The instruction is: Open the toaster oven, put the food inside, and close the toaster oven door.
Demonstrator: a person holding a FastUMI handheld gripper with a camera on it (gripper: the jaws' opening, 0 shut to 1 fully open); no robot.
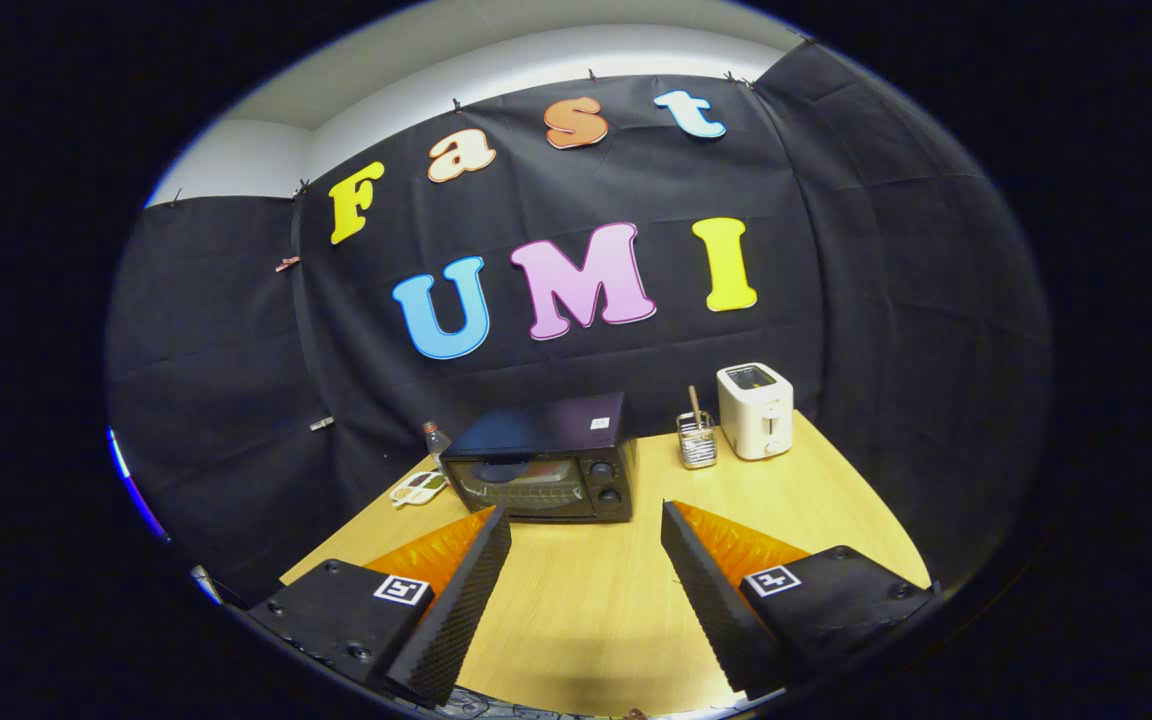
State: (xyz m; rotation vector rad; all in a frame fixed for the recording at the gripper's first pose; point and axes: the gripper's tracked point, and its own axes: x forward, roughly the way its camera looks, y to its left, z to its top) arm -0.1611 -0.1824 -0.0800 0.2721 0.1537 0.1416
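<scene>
A black toaster oven (544, 470) stands on the wooden table (586, 600), beyond my fingers and slightly left of the gap between them. Its glass door is closed, with two knobs on its right side. A small white plate (420, 488) holding some food lies just left of the oven. My gripper (586, 520) hovers above the table's near part, open, with nothing between its fingers.
A white pop-up toaster (755, 410) stands at the table's far right. A mesh holder (697, 441) with a stick in it sits beside that toaster. A small bottle (435, 437) stands behind the oven's left corner. The black cloth wall closes off the back.
</scene>
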